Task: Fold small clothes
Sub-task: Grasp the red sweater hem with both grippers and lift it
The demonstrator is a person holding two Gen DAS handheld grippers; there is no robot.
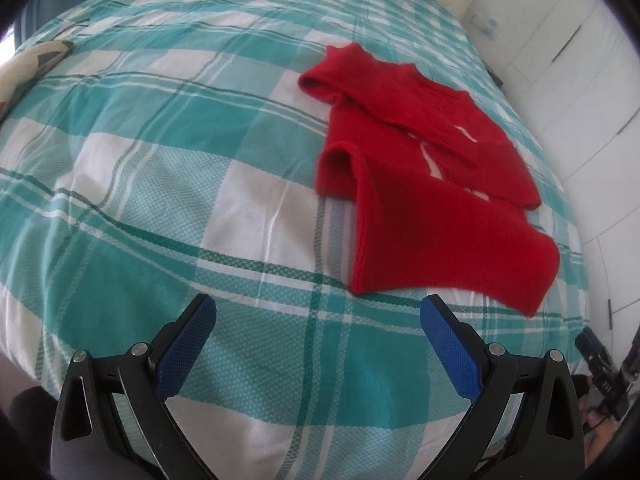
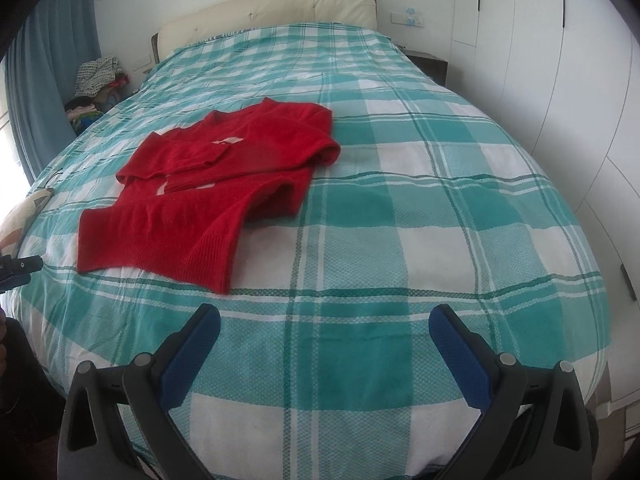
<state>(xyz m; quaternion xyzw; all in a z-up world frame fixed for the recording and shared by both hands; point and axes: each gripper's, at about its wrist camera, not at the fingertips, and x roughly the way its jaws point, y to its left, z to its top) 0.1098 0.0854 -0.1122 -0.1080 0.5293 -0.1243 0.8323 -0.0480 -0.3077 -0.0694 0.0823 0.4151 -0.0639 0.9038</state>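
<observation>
A small red knitted sweater (image 1: pixel 424 184) lies flat on the teal and white checked bed cover (image 1: pixel 200 168), with both sleeves folded in across its body. In the left wrist view it lies ahead and to the right of my left gripper (image 1: pixel 318 308), which is open and empty just short of its hem. In the right wrist view the sweater (image 2: pixel 208 184) lies ahead and to the left of my right gripper (image 2: pixel 325 318), which is also open and empty over the bed cover (image 2: pixel 400 208).
A cream headboard (image 2: pixel 280 8) stands at the far end of the bed. A pile of clothes (image 2: pixel 96 80) sits by the blue curtain (image 2: pixel 52 60) at the far left. White wardrobe doors (image 2: pixel 560 80) run along the right side. A patterned pillow (image 1: pixel 28 68) lies at the bed's left edge.
</observation>
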